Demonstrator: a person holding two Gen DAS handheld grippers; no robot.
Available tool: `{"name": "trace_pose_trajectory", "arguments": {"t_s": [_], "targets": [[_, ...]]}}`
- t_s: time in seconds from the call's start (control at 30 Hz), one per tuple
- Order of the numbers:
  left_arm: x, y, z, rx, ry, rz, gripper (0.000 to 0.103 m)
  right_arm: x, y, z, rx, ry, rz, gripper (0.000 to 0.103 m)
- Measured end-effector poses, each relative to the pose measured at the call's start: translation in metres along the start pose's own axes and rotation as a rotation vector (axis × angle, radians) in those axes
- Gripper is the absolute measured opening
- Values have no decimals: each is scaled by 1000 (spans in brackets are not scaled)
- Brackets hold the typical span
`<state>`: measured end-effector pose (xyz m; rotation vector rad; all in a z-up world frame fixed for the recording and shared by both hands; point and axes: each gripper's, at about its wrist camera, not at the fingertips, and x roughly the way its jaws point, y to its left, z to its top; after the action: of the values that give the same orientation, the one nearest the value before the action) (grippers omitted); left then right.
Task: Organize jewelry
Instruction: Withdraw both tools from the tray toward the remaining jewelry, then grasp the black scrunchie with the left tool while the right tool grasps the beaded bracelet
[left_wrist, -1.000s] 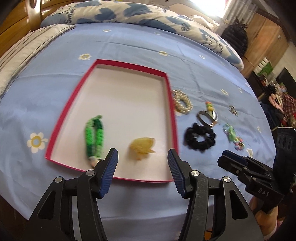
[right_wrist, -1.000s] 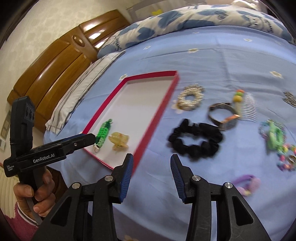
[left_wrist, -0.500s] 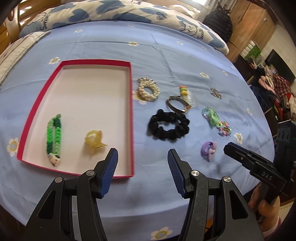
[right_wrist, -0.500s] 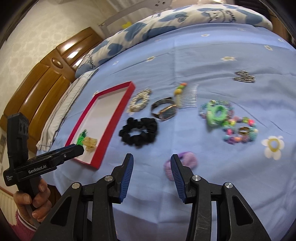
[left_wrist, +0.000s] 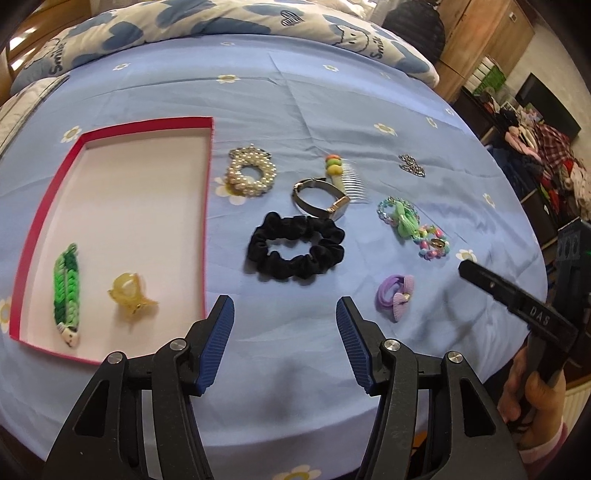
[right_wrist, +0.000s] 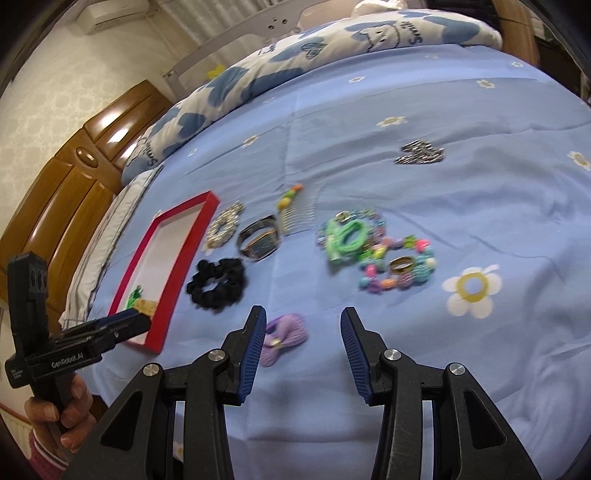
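Blue ribbed pads line both grippers, which hover above a pale blue flowered bedsheet (left_wrist: 332, 92). The left gripper (left_wrist: 284, 334) has its jaws spread wide and holds nothing; the right gripper (right_wrist: 303, 345) is equally wide open and empty, poised over the near edge of the bed.

Nearest the right gripper lies a purple bow hair tie (right_wrist: 282, 338), just beside its left pad. Nearest the left gripper sits a black scrunchie (left_wrist: 295, 246). To the left, a shallow red-rimmed tray (left_wrist: 207, 206) holds a green woven bracelet (left_wrist: 66, 286) and a yellow hair claw (left_wrist: 129, 295) near its closest edge.

Farther back, beside the tray's right rim, rests a pearl bracelet (left_wrist: 252, 176). Next to it is a metal bangle (left_wrist: 319, 199), touching a clear comb (left_wrist: 347, 177) with coloured beads. Towards the bed's right edge lie a green hair tie (left_wrist: 400, 218) and a pastel bead bracelet (left_wrist: 434, 245). Farthest away sits a small silver clip (left_wrist: 412, 166), with a blue-and-white quilt (left_wrist: 221, 22) behind.
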<state>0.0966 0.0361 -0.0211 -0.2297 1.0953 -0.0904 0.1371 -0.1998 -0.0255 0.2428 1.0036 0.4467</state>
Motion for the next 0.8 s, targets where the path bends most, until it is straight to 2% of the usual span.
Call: {"name": "trace_pose_trajectory", "arguments": {"t_s": [0.17, 0.23, 0.4, 0.67, 0.8], "targets": [[14, -6, 5, 9, 24, -1, 60, -5, -23, 5, 31, -19, -61, 45], [19, -8, 8, 11, 31, -1, 60, -6, -33, 7, 48, -25, -74, 52], [31, -16, 15, 34, 42, 3, 60, -4, -49, 11, 66, -32, -106, 52], [50, -26, 27, 67, 46, 17, 60, 12, -47, 22, 15, -24, -106, 49], [63, -24, 31, 75, 60, 25, 60, 18, -59, 26, 47, -25, -121, 49]]}}
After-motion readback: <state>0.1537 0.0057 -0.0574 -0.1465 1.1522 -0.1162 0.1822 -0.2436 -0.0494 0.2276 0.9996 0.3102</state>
